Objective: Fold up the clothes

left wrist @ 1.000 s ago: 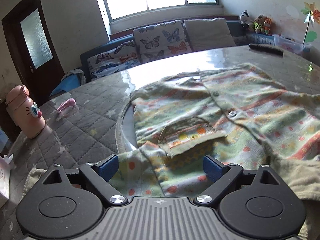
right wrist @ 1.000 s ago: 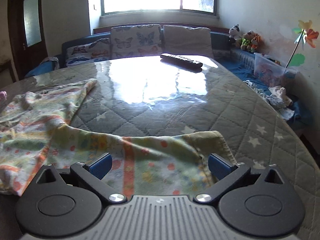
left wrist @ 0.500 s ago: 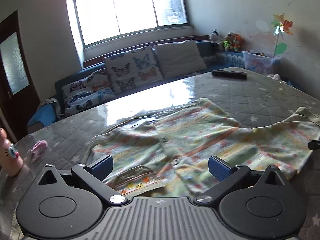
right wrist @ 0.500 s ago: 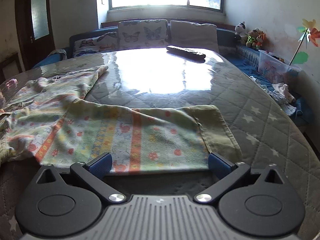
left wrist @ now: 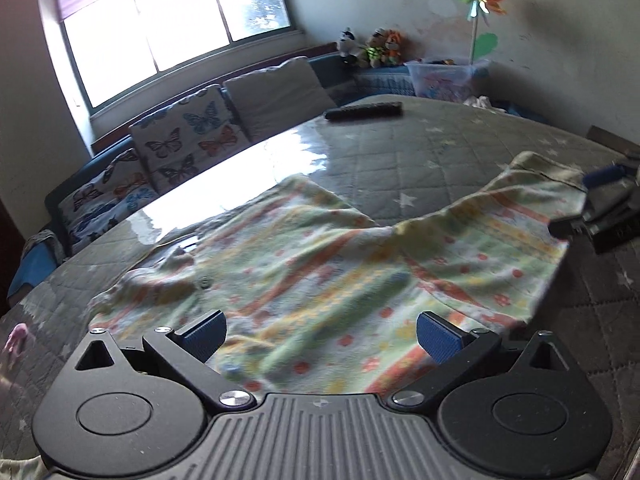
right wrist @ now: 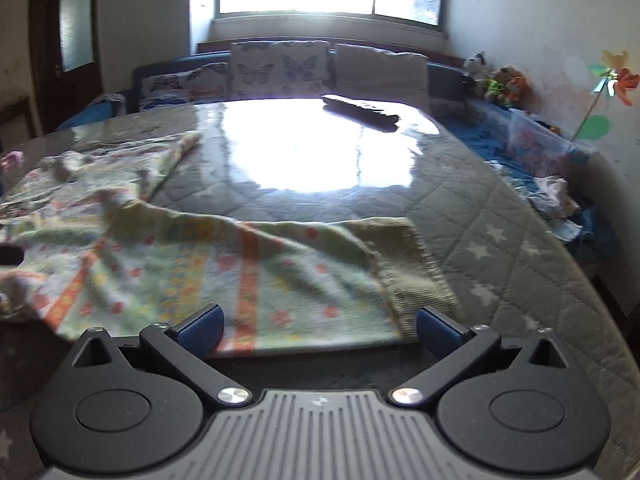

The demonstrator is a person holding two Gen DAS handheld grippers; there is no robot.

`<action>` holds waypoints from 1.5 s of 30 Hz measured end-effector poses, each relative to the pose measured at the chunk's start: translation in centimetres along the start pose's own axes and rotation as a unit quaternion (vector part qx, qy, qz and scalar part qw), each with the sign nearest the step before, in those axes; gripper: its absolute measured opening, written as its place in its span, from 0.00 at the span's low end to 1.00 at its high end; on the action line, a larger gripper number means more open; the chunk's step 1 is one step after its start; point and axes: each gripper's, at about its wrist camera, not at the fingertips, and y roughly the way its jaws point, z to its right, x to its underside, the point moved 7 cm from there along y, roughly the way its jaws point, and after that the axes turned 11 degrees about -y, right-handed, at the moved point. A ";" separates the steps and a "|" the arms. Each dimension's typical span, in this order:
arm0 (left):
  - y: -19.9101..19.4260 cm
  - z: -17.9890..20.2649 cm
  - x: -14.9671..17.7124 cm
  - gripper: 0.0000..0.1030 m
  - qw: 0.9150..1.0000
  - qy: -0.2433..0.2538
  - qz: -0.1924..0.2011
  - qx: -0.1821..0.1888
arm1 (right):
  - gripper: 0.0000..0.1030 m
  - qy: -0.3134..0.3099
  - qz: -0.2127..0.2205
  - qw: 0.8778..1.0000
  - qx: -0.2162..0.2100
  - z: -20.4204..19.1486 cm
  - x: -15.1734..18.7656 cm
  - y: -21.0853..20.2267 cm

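Soft, rumpled floral garment (left wrist: 320, 272) lies on the quilted, glossy table (left wrist: 440, 152), filling mid-frame above each hand-held gripper: left hand-held gripper (left wrist: 320, 336) and right hand-held gripper (right wrist: 318, 326), both spread apart.

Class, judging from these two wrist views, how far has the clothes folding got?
Done: the patterned garment lies spread on the quilted table; no fold shows.
In hand: nothing. The left claw and right claw are open at its near edge.
Left: grasping and every fold.

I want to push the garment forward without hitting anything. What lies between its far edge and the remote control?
Only bare quilted table cover; the right wrist view shows nothing between the garment and the remote control.
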 end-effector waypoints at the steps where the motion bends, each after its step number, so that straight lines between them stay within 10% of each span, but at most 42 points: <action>1: 0.2 0.4 0.2 1.00 1.000 0.007 -0.002 0.001 | 1.00 0.006 -0.002 1.000 -0.001 0.3 0.0 0.1; 24: -0.6 3.7 1.4 1.00 0.997 0.069 0.017 0.008 | 0.87 0.071 0.005 0.997 0.033 3.4 0.3 0.0; 31: -1.3 2.3 0.3 1.00 0.998 0.046 0.032 -0.003 | 0.62 0.089 0.005 0.995 0.053 4.3 0.2 0.4; 37: -0.5 2.6 0.7 1.00 0.998 0.050 0.021 0.001 | 0.13 0.116 0.011 0.992 0.042 4.8 0.0 0.0; 45: -0.2 4.1 1.8 1.00 0.997 0.071 0.019 0.013 | 0.09 0.121 0.074 0.990 0.014 4.4 -4.5 -3.5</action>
